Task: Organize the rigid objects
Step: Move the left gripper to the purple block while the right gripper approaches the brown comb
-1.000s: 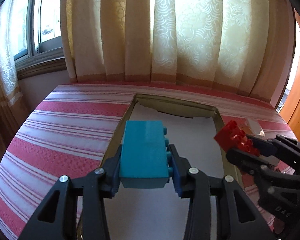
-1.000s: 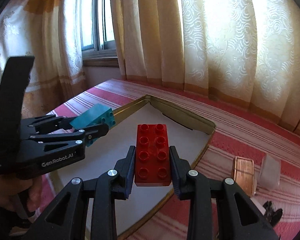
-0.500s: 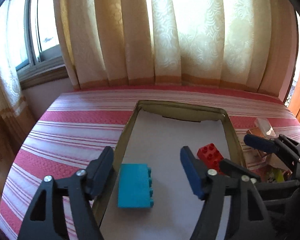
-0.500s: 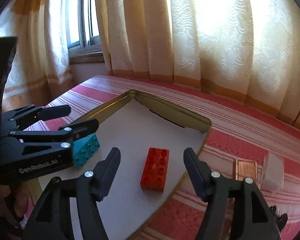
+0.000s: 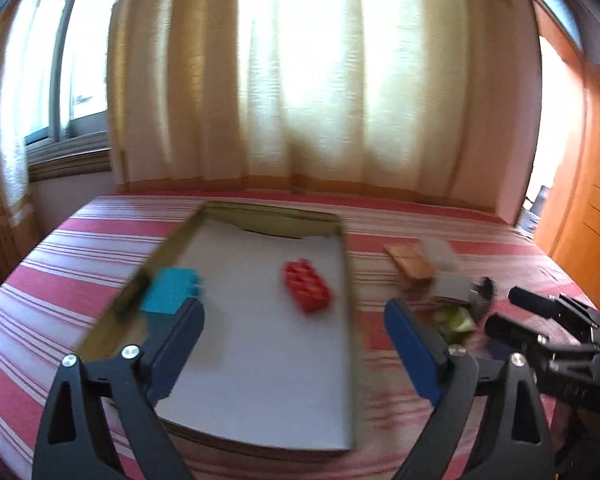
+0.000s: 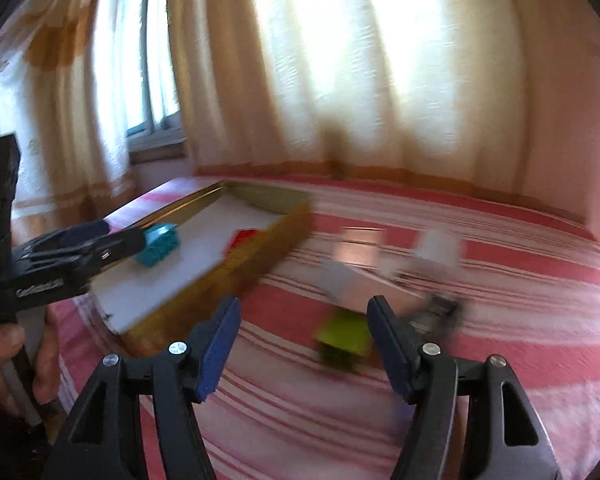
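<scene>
A: Left cam first. Where's the stuff vs the tongs?

B: Left gripper (image 5: 292, 344) has just been opening, jaws wide apart, nothing btwn them but bare tray liner. Teal brick (image 5: 170, 294) lies in the tray (image 5: 342, 264) by its left wall, just past the left finger's tip, not gripped. Red brick (image 5: 306, 290) lies mid-tray, further in, clear of both fingers.

A: Other tongs?

B: Right gripper (image 5: 512, 312) shows at the right edge, off the tray, over the striped cloth (image 5: 60, 276). Near it a small clutter: a tan flat block (image 5: 410, 260), a clear piece beside it, something green (image 5: 456, 318). Blurry, can't say more.

A: Counts?

B: 1 teal brick, 1 red brick, 1 tray, 2 grippers.

A: Right cam?

B: Right gripper (image 6: 302, 344) jaws apart after its recent opening, empty. Green block (image 6: 344, 336) sits on the cloth just inside the right finger, not pinched. Tray (image 6: 236, 276) is off to the left, well apart; teal brick (image 6: 160, 244) and a sliver of red brick (image 6: 244, 237) inside it. Left gripper (image 6: 112, 240) reaches over the tray's near-left side, a hand (image 6: 8, 364) on its handle.

A: Counts there?

B: 1 green, 1 teal, 1 red, 1 tray. Rest is too smeared.
</scene>
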Action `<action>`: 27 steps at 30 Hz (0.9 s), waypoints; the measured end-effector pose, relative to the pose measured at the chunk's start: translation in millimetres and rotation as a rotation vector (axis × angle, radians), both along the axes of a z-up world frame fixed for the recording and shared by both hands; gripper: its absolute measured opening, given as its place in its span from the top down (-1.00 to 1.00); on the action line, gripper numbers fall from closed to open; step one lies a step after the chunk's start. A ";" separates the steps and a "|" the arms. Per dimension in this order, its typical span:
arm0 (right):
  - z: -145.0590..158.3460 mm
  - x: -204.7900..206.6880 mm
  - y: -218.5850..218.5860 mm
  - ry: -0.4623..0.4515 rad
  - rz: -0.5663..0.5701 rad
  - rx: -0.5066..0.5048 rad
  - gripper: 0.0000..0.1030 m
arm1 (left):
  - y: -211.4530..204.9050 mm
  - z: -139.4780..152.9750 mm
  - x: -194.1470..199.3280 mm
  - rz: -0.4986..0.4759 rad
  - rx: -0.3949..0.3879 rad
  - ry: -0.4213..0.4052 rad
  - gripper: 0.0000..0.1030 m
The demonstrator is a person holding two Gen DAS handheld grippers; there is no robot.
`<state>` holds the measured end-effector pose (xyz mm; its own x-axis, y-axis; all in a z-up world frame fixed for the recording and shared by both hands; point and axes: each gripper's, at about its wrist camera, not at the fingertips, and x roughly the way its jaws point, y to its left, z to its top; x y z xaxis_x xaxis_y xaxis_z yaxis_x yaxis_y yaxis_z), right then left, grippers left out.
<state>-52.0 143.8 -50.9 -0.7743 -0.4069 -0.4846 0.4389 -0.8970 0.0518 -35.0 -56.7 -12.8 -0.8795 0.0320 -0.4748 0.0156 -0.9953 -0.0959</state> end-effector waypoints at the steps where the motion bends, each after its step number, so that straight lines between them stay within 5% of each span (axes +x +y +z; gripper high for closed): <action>1: -0.6 3.3 13.9 0.006 -0.033 -0.006 -0.31 | 9.0 -0.5 1.3 -0.017 -0.001 0.002 -0.82; 11: -19.3 2.1 96.9 -0.067 -0.204 0.023 -0.31 | 74.4 -11.1 -2.9 -0.131 -0.028 -0.043 -0.88; 21: -36.3 -0.3 84.9 -0.131 -0.145 0.103 -0.31 | 101.5 -25.5 -6.4 -0.158 -0.073 -0.089 -0.89; 27: -45.5 -9.7 67.2 -0.205 -0.084 0.191 -0.09 | 103.7 -28.5 -8.1 -0.165 -0.081 -0.103 -0.91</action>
